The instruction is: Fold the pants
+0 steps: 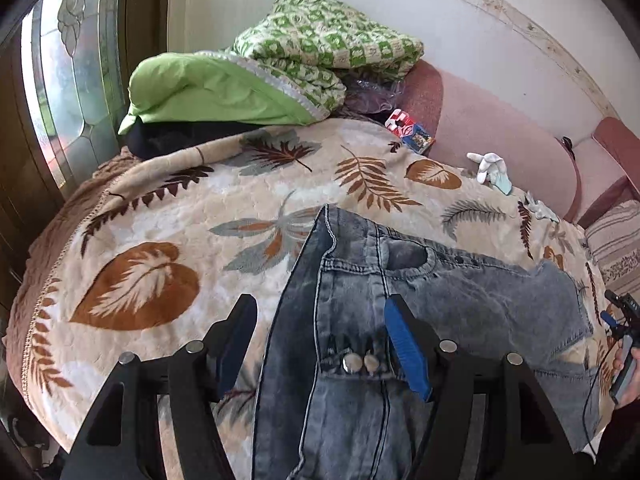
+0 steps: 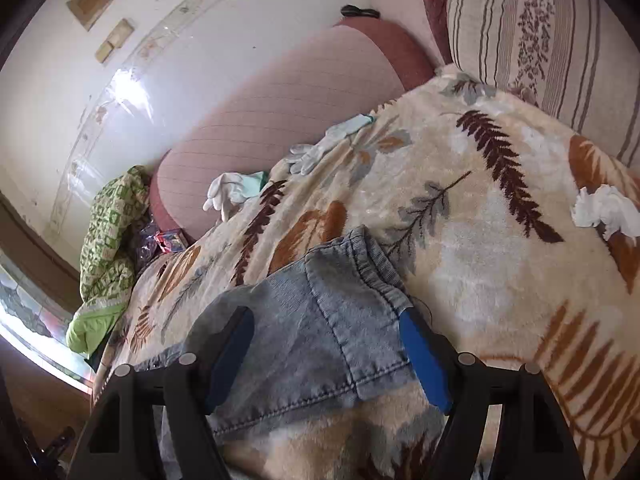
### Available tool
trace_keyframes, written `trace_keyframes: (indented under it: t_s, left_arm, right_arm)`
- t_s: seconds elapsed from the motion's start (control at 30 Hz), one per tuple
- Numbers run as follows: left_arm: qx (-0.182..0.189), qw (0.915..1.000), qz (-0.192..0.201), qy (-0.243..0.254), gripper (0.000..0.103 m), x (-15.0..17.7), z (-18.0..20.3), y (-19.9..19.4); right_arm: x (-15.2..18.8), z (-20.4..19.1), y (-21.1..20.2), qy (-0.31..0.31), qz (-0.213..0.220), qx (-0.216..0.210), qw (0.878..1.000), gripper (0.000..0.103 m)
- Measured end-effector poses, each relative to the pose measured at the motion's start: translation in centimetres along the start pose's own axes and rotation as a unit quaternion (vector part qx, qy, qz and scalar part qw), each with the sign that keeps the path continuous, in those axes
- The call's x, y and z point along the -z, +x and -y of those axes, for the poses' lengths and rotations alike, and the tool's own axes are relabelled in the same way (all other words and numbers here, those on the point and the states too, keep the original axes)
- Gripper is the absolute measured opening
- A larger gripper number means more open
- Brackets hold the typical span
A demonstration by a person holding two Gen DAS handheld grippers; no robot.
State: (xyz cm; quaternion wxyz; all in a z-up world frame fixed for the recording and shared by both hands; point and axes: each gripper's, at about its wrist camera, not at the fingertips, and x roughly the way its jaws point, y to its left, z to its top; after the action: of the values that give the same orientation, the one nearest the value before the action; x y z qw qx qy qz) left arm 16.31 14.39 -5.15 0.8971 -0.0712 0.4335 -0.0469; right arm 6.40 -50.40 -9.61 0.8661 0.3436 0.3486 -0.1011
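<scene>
Nearest my left camera is the left gripper, its blue-padded fingers standing apart over the waistband of the jeans; the denim lies between them but neither pad seems to press it, so I read it as let go. On the other side, the right gripper is likewise spread wide, straddling the hem end of a leg without pinching it.

The jeans lie on the leaf-print blanket covering the bed, with the waist buttons near my left fingers and the legs running off to the right. I judge them folded once lengthwise, one leg laid over the other, since a long seam edge rises in a ridge by the fly and the hem looks doubled. What is left, as I see it, is folding hem toward waist and smoothing.

Much is uncertain. The middle of the legs falls outside both views, so I cannot tell whether they lie flat. My left fingers hide part of the waistband, and fisheye bending makes the layers hard to count. At the right edge of the left view a hand is cut off.
</scene>
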Motion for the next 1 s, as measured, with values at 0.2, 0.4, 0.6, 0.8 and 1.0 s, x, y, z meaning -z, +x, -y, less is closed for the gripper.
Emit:
trace_keyframes:
  t_s: [0.2, 0.4, 0.6, 0.8, 1.0]
  left_arm:
    - [-0.024, 0.9987, -0.044, -0.013, 0.063, -4.7, 0.6, 7.0]
    - [-0.005, 0.9960, -0.087, -0.018, 0.049, -8.0, 1.8, 11.9]
    - [0.020, 0.9827, -0.173, -0.063, 0.068, -8.4, 3.3, 18.6]
    - [-0.024, 0.9888, -0.136, 0.056, 0.018, -7.7, 7.6, 18.2]
    - [0.021, 0.9955, -0.085, 0.035, 0.011, -8.5, 6.5, 13.2]
  right_arm:
    - [-3.6, 1.4, 4.3, 0.049, -0.030, -0.030, 0.998, 0.070]
    - [-6.1, 1.3, 9.8, 0.055, -0.058, 0.005, 0.997, 0.067]
    - [-5.6, -0.5, 14.1, -0.003, -0.083, 0.090, 0.992, 0.047]
    - [-5.3, -2.1, 13.3, -0.065, -0.078, 0.132, 0.986, 0.018]
    - [-5.2, -2.5, 7.0, -0.047, 0.002, 0.083, 0.995, 0.017]
